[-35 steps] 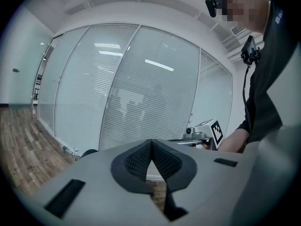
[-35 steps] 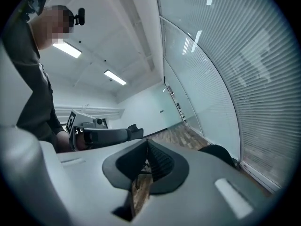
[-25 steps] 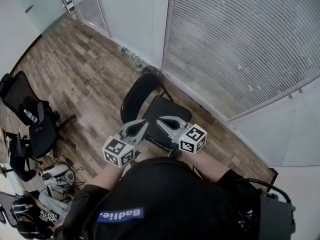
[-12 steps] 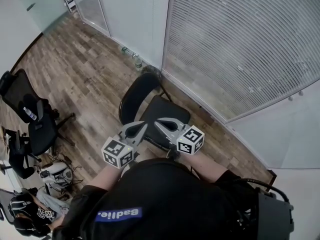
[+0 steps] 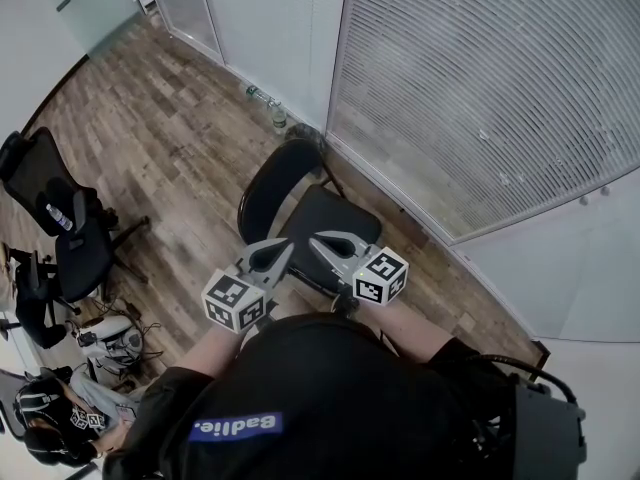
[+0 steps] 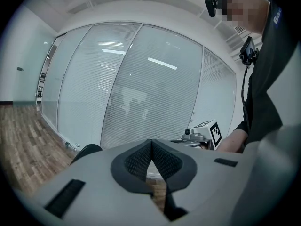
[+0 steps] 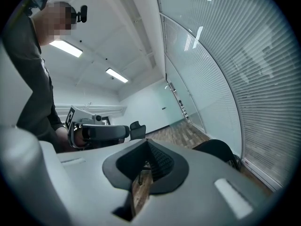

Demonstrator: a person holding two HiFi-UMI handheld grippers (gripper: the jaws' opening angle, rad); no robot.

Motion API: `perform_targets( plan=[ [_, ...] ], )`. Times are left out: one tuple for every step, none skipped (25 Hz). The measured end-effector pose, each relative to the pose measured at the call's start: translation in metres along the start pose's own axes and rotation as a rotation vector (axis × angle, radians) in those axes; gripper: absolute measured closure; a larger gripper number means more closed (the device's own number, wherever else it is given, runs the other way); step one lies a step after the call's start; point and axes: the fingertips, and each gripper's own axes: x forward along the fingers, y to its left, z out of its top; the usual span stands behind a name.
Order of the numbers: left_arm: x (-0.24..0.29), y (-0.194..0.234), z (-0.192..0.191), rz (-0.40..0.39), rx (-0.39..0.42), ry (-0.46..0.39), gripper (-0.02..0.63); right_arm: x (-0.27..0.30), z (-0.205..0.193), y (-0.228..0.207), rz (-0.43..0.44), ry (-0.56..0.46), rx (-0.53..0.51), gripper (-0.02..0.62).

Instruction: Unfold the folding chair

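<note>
A black folding chair (image 5: 322, 226) stands on the wood floor by the glass wall, with its seat down and its curved backrest (image 5: 272, 182) on the far left side. My left gripper (image 5: 288, 245) and right gripper (image 5: 314, 238) hover side by side over the seat's near edge, tips angled toward each other. Both are shut with nothing between the jaws. In the left gripper view my shut jaws (image 6: 151, 143) fill the foreground, with the chair back (image 6: 87, 150) and the right gripper (image 6: 203, 134) beyond. The right gripper view shows its shut jaws (image 7: 148, 143), the chair back (image 7: 217, 150) and the left gripper (image 7: 100, 132).
A glass wall with blinds (image 5: 480, 98) runs right behind the chair. Two bottles (image 5: 268, 108) lie at its foot. Black office chairs (image 5: 62, 230) and bags (image 5: 108, 340) crowd the left side. Open wood floor (image 5: 170, 138) lies left of the folding chair.
</note>
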Motion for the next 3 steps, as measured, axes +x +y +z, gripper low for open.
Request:
perform_targets(
  plan=[
    [0.0002, 0.0004, -0.0001, 0.001, -0.001, 0.001, 0.600, 0.0002, -0.0005, -0.0006, 0.000, 0.001, 0.003, 0.594],
    [0.0003, 0.0008, -0.0001, 0.001, -0.001, 0.001, 0.600, 0.0005, -0.0010, -0.0011, -0.001, 0.002, 0.005, 0.594],
    [0.0002, 0.0012, -0.0001, 0.002, -0.001, 0.002, 0.600, 0.0008, -0.0014, -0.0015, -0.002, 0.003, 0.008, 0.594]
  ],
)
